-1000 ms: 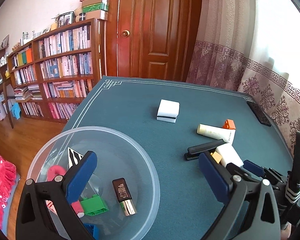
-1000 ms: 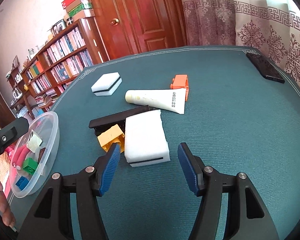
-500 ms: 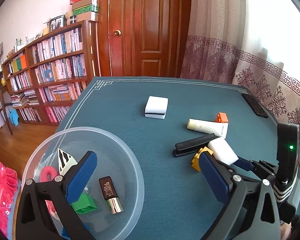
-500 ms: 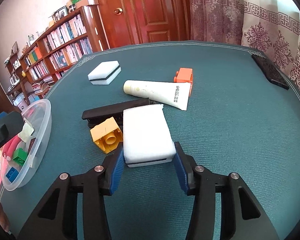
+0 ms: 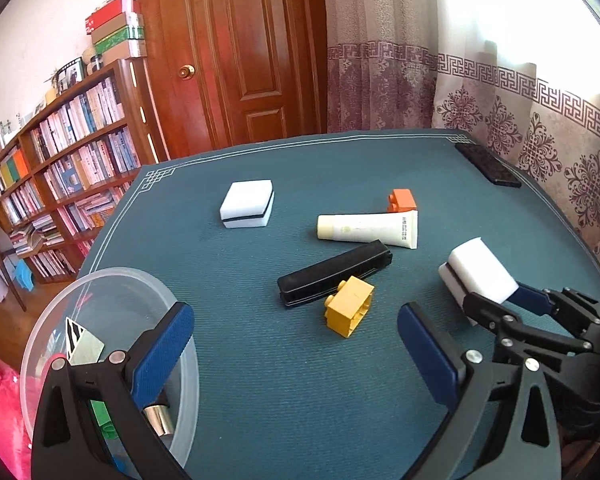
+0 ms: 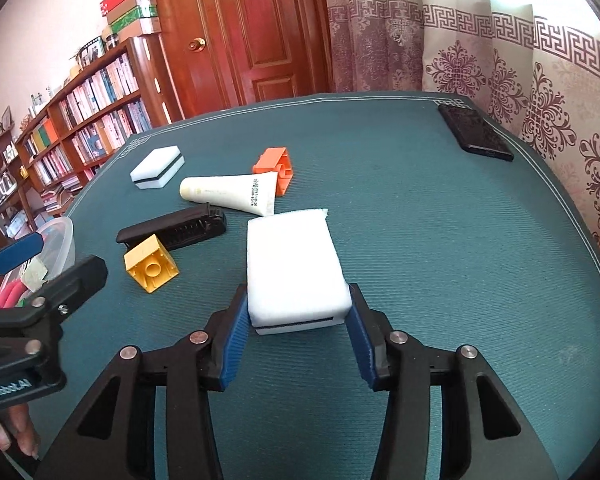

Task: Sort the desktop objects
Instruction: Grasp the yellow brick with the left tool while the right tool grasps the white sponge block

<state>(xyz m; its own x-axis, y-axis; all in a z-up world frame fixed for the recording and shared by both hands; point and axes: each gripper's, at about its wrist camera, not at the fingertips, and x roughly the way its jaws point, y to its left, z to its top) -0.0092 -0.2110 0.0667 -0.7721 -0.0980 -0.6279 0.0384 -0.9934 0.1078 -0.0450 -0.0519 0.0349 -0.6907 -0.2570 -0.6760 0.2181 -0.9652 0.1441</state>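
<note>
Right claw [image 6: 296, 322] grips white sponge [image 6: 294, 268]; left claw [image 5: 296, 344] wide; only its view shows bowl [image 5: 60, 312] interior.

White rectangular foam sponge with thin black stripe [image 6: 294, 266]: pinched at its near end between blue pads, tilted off the mat (seen in the left wrist view [image 5: 480, 276]). Second matching sponge [image 6: 157, 167]: flat, far left. Clear plastic bowl [image 5: 76, 292]: holds small items.
</note>
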